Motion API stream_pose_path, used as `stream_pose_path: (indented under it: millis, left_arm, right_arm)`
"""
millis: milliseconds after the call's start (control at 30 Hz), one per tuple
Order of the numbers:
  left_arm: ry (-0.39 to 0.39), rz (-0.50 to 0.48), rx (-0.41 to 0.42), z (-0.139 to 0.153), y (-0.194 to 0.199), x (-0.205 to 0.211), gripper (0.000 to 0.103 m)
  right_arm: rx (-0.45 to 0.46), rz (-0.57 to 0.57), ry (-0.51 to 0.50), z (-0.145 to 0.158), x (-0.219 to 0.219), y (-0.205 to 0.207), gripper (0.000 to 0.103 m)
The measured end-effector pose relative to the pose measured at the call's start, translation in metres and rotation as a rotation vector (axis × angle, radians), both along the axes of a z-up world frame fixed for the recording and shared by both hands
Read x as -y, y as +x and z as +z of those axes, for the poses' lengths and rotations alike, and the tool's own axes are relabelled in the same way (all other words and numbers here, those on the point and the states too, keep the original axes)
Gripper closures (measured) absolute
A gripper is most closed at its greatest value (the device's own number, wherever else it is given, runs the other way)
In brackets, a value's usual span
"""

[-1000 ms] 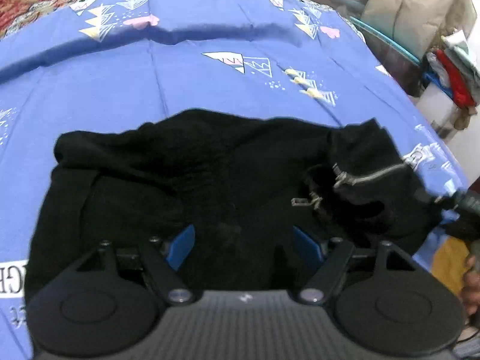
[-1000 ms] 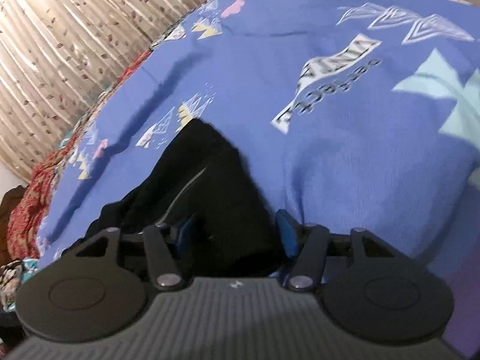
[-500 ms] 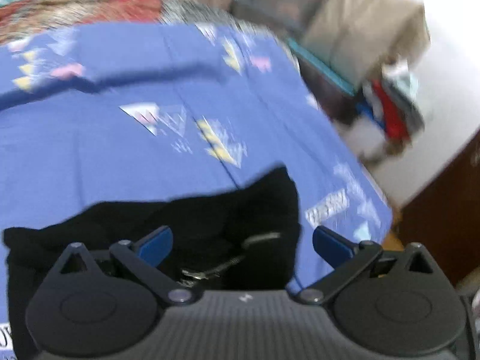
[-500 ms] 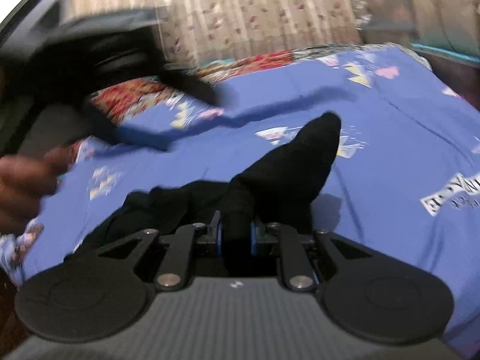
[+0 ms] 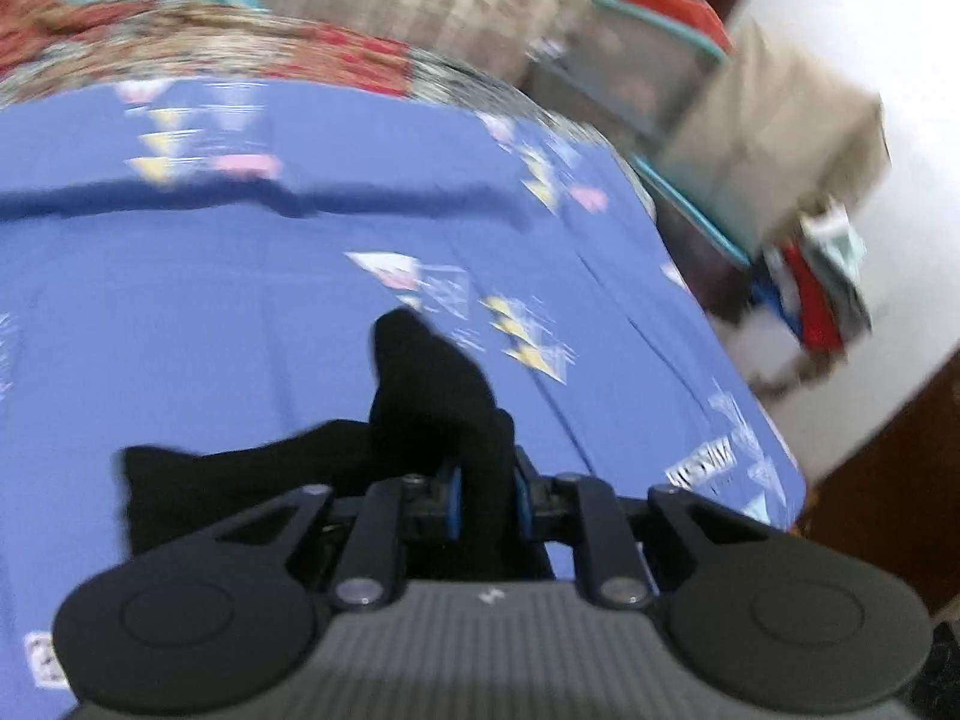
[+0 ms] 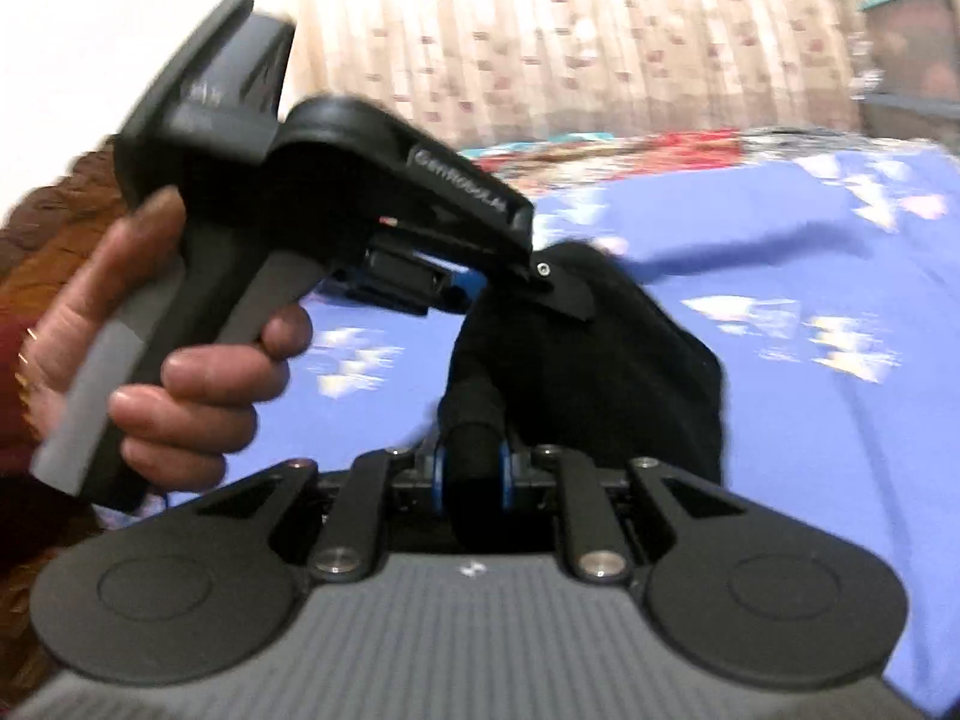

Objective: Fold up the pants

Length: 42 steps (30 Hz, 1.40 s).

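left gripper (image 5: 485, 495) jaws just closed, now clenched on a bunch of the black pants (image 5: 432, 396). right gripper (image 6: 473, 477) jaws grasping another fold. pants rise ahead of both jaws, above the blue bedsheet (image 5: 210, 300).

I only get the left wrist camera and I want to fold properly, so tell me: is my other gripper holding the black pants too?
Observer: Yes. The right gripper has just closed on a bunched bit of the pants, and its pads press the cloth.
Operator: Are my two grippers far apart?
Observer: No. Seen from the side, the left gripper, which has just closed with pants between its pads, bites the same hump of cloth just beyond the right one.
Operator: What holds the left gripper up?
Observer: A hand wraps its handle, at the left of the right wrist view.
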State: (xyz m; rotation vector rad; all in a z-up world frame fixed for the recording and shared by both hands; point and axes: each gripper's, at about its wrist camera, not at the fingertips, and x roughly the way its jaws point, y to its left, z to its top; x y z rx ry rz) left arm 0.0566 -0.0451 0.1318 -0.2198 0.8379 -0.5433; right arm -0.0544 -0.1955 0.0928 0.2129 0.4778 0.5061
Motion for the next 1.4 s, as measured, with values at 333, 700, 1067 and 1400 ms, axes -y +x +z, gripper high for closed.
stream_pose_path:
  millis: [333,700,1067,1400]
  left_arm:
    - [-0.02,0.262,-0.122,-0.065,-0.001,-0.118,0.088]
    - [0.007,0.352,-0.171,-0.108,-0.003,-0.127,0.057]
    - [0.058,0.254,-0.085,-0.089,-0.067,-0.113,0.041]
    - [0.045,0.297,-0.101,-0.1,-0.087,-0.132,0.033]
  right_arm:
    - [-0.137,0.224,-0.044,-0.035,-0.095,0.042,0.082]
    - [-0.204,0.325,0.079,-0.026,-0.05,0.02,0.053]
    - [-0.292,0.102,0.089,-0.048,0.022,0.004,0.074]
    - [-0.434,0.14,0.094,-0.069,0.008,0.007,0.074]
